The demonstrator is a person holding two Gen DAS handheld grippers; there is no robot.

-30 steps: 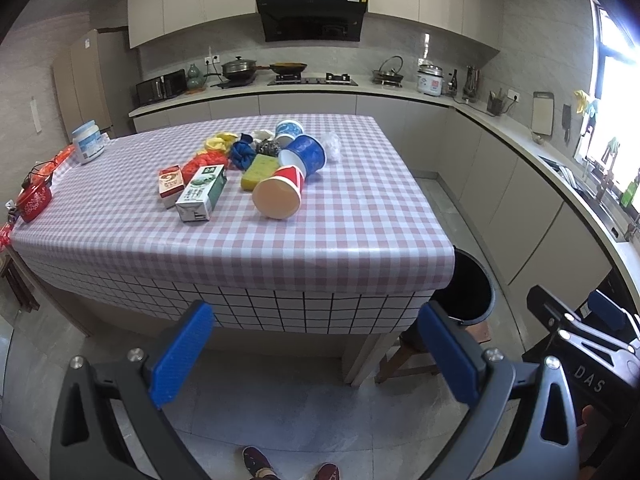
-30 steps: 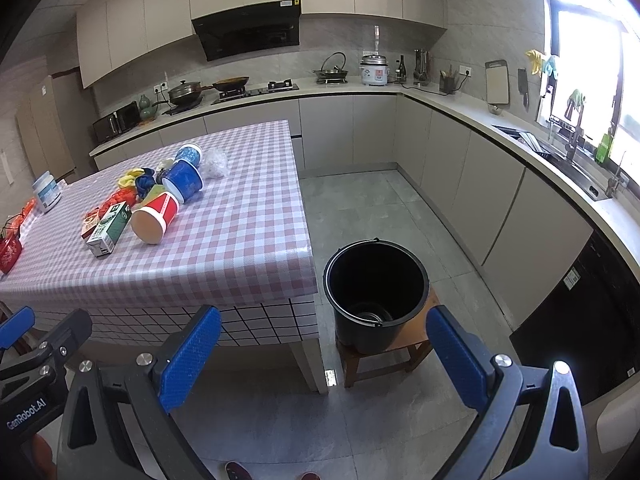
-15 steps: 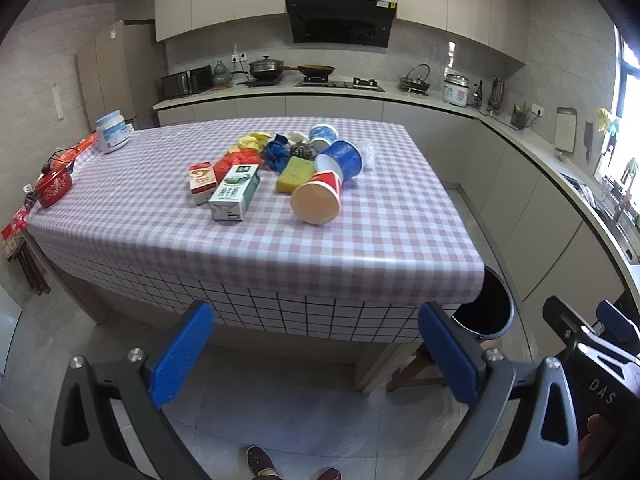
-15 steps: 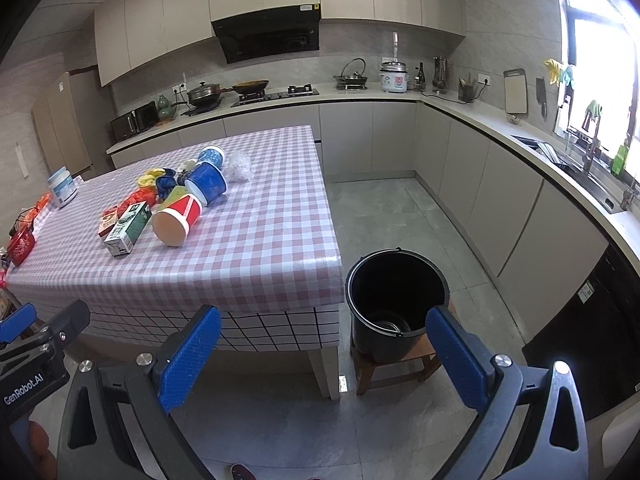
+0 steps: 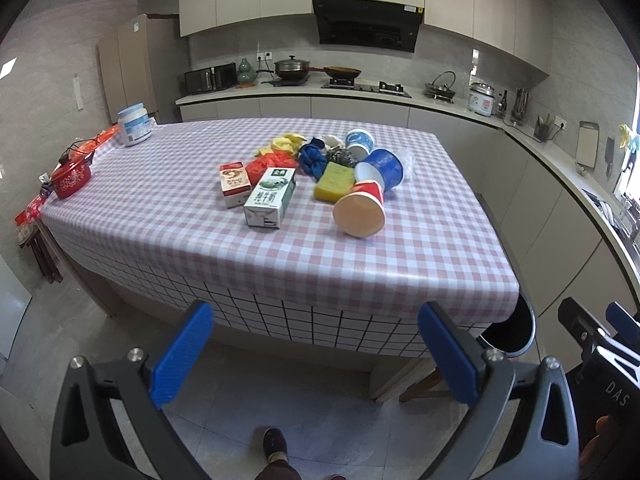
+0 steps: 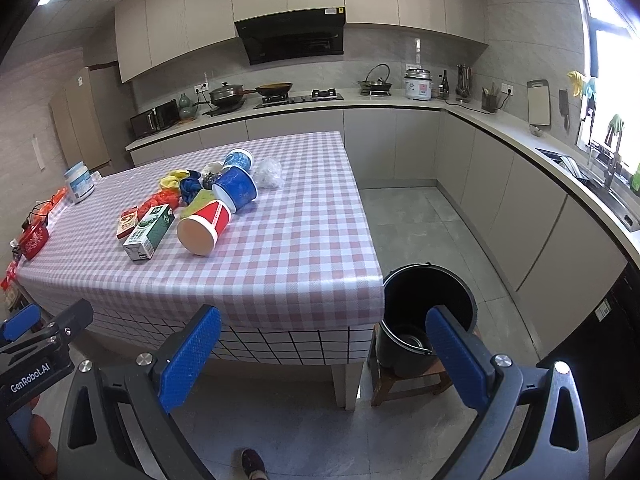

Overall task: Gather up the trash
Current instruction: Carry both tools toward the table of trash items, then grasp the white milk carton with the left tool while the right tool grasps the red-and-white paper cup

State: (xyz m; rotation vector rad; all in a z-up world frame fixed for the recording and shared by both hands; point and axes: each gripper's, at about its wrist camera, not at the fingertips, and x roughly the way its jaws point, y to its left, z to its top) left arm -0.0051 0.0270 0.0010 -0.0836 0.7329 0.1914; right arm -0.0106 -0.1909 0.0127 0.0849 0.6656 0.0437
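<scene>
I hold both tools low in front of the surface [image 5: 400, 248], short of its near edge. My left hand-held gripper [image 5: 316, 344] is spread wide with nothing between its blue pads, and my right hand-held gripper [image 6: 324, 348] is likewise wide apart and empty.

The trash sits in one cluster at the centre of the left view: a red paper cup [image 5: 360, 212] on its side with its mouth toward me, a blue cup [image 5: 382, 168] just behind it, a yellow sponge [image 5: 335, 182], a green-and-white carton [image 5: 270, 198] and a small red box [image 5: 234, 182] beside it. The black bucket [image 6: 430, 308] stands on a stool at the lower right of the right view, just beside the surface's corner.

I judge the nearest piece the sensible first pick. To do it well, I should reach over the edge, straddle the red paper cup across its round wall rather than its open mouth, and squeeze gently, since thin paper likely crushes or rolls away.
</scene>
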